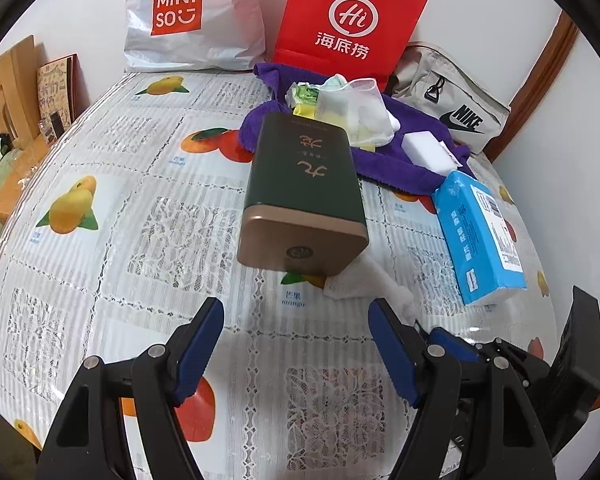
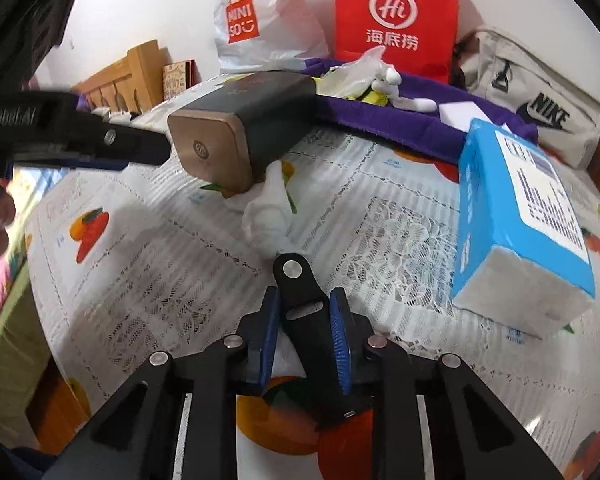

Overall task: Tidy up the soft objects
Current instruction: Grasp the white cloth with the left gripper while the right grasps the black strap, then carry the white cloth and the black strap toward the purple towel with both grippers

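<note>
Fruit-print tablecloth (image 1: 140, 240) lies clear ahead of open left tool (image 1: 296, 312); right tool (image 2: 305, 294) clamps a black piece (image 2: 296, 276).

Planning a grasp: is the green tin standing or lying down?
Lying down. The tin rests on a long side on the tablecloth, and its gold end faces the camera.

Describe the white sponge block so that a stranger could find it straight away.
Start at the red paper bag against the back wall. In front of it lies a purple towel; the white sponge block sits on its right part. Unlike the mesh pouch beside it, it is plain and brick-shaped.
</note>
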Demonstrator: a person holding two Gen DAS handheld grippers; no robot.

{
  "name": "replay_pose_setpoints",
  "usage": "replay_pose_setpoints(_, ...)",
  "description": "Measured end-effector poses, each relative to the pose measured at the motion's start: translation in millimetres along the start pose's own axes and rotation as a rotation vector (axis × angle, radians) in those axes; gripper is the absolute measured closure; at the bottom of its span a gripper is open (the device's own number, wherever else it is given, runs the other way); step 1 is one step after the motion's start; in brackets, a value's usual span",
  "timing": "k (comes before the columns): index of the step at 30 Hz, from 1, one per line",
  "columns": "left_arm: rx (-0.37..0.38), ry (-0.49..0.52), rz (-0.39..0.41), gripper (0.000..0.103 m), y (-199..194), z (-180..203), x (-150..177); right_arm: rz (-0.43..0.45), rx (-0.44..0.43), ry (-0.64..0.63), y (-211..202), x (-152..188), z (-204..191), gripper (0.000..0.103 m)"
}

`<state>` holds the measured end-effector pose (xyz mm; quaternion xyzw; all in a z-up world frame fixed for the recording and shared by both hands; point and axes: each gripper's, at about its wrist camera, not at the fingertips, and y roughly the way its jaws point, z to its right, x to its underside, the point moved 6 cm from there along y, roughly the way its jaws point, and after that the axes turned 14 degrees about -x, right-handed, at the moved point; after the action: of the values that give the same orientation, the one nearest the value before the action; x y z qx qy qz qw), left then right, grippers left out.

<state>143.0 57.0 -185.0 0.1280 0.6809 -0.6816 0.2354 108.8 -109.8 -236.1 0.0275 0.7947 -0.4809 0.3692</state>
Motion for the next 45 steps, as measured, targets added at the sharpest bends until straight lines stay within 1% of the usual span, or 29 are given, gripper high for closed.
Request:
replay_pose_setpoints(3,0.004,-0.001,-0.001,0.030,-1.3,0.4,2.8,-0.001,-0.012,0.038,-6.4,3.9,6.1,0.079)
replay_pose_setpoints(6,0.007,0.007,-0.001,0.030,-1.4,3.7,4.7,-0.006,0.009,0.052,-13.8,9.5,11.3,0.079)
replay_pose_setpoints(10,0.030,0.024,-0.002,0.030,-0.9,12.9,8.8,-0.002,0.029,0.079,-25.0,17.0,20.4,0.079)
replay_pose_setpoints(17,0.075,0.081,-0.005,0.030,5.0,46.5,14.0,-0.002,0.081,0.121,-42.7,31.0,44.4,0.078)
replay_pose_setpoints(20,0.077,0.112,-0.009,0.030,9.9,62.2,15.1,0.010,0.107,0.130,-46.4,31.7,56.2,0.078)
replay_pose_setpoints(23,0.076,0.134,-0.009,0.030,16.2,75.5,15.1,0.032,0.113,0.147,-47.4,29.8,66.5,0.076)
replay_pose_setpoints(26,0.070,0.141,-0.023,0.030,23.5,84.4,16.6,0.043,0.102,0.148,-47.4,27.3,69.0,0.072)
replay_pose_setpoints(28,0.066,0.137,-0.033,0.030,28.0,87.9,18.0,0.036,0.091,0.132,-47.1,27.7,68.0,0.066)
replay_pose_setpoints(31,0.059,0.135,-0.038,0.030,34.7,92.7,18.5,0.029,0.092,0.110,-49.8,32.6,68.2,0.060)
replay_pose_setpoints(33,0.043,0.137,-0.038,0.037,39.1,96.5,18.9,0.029,0.099,0.099,-52.9,37.8,69.1,0.060)
replay_pose_setpoints(35,0.025,0.149,-0.021,0.039,39.6,99.8,17.9,0.027,0.108,0.075,-55.7,43.4,68.0,0.060)
replay_pose_setpoints(37,0.023,0.160,-0.014,0.045,41.3,103.9,16.6,0.031,0.116,0.054,-57.0,47.5,65.7,0.060)
replay_pose_setpoints(38,0.018,0.163,-0.010,0.051,42.3,105.3,15.8,0.034,0.122,0.038,-57.1,49.0,63.8,0.060)
replay_pose_setpoints(40,0.008,0.174,0.001,0.065,43.3,108.3,14.0,0.038,0.126,0.025,-57.0,50.0,62.5,0.060)
replay_pose_setpoints(41,0.015,0.173,0.000,0.077,43.7,109.2,13.6,0.041,0.121,0.030,-56.7,49.5,63.1,0.061)
replay_pose_setpoints(42,0.028,0.169,-0.006,0.084,44.2,109.5,13.7,0.042,0.114,0.039,-56.6,48.9,64.1,0.061)
replay_pose_setpoints(44,0.042,0.171,-0.009,0.085,43.2,109.9,14.2,0.048,0.116,0.055,-57.1,47.6,66.4,0.069)
replay_pose_setpoints(45,0.043,0.174,-0.007,0.086,42.0,110.0,14.7,0.052,0.111,0.066,-57.2,46.6,67.6,0.076)
